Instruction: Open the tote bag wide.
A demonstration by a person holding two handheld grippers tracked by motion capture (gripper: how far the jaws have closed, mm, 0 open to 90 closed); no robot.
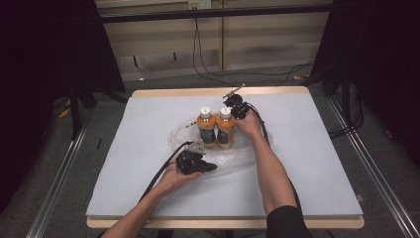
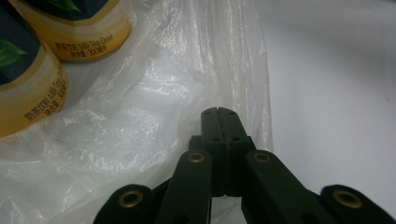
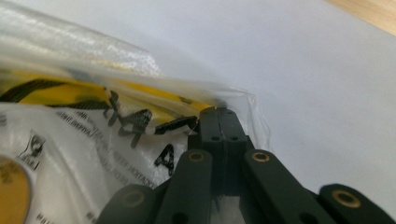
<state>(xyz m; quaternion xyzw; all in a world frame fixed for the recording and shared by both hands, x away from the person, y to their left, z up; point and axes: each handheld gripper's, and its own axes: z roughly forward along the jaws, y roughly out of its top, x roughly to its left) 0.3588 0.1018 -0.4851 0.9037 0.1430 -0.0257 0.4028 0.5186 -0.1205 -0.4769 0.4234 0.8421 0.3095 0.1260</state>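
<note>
Clear plastic bag [image 1: 233,153] blurring bottle labels [image 3: 116,121], left tongs [image 2: 218,111] and right tongs [image 3: 218,110] each pinching its film

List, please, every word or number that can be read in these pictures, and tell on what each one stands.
"Milk Tea Drink" and "300", after small characters I cannot read: on the yellow label band of the farther bottle.
Similar print on the nearer bottle: too small and tilted to read.
Black print on the clear plastic bag: blurred and creased, not readable.
High view: bottle labels too small to read.

Grey table [image 1: 307,163], plastic bag [image 1: 237,158], two bottles [image 1: 207,130]
</note>
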